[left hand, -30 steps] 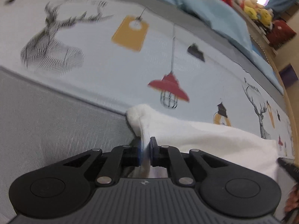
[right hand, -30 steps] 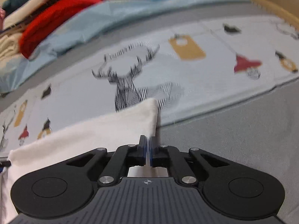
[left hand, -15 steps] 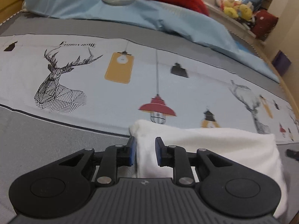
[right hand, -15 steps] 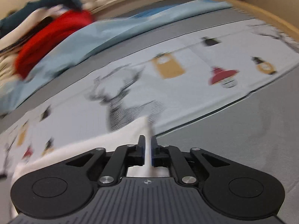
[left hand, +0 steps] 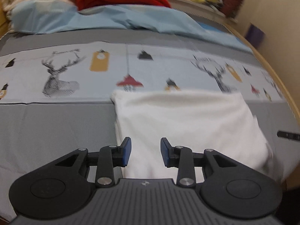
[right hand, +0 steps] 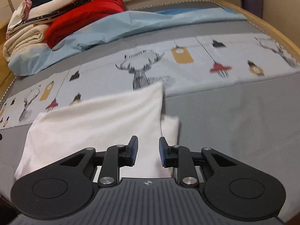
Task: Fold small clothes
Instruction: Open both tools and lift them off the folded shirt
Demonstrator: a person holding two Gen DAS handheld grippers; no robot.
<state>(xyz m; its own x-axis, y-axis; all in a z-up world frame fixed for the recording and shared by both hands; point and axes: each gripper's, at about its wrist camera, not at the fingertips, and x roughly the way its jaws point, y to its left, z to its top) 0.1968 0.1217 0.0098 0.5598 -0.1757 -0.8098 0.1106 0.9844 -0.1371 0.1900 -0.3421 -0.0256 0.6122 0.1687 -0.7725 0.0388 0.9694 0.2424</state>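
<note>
Soft white folded cloth garment (left hand: 183, 123) lay flat mid-frame on grey printed bedspread (left hand: 46, 123) | left gripper (left hand: 145, 151) and right gripper (right hand: 148, 152) jaws opening, part-wide, nothing pinched, cloth beneath | judged release so the fold rests.

White garment (left hand: 183, 123) folded flat on bedspread (left hand: 56, 127)
</note>
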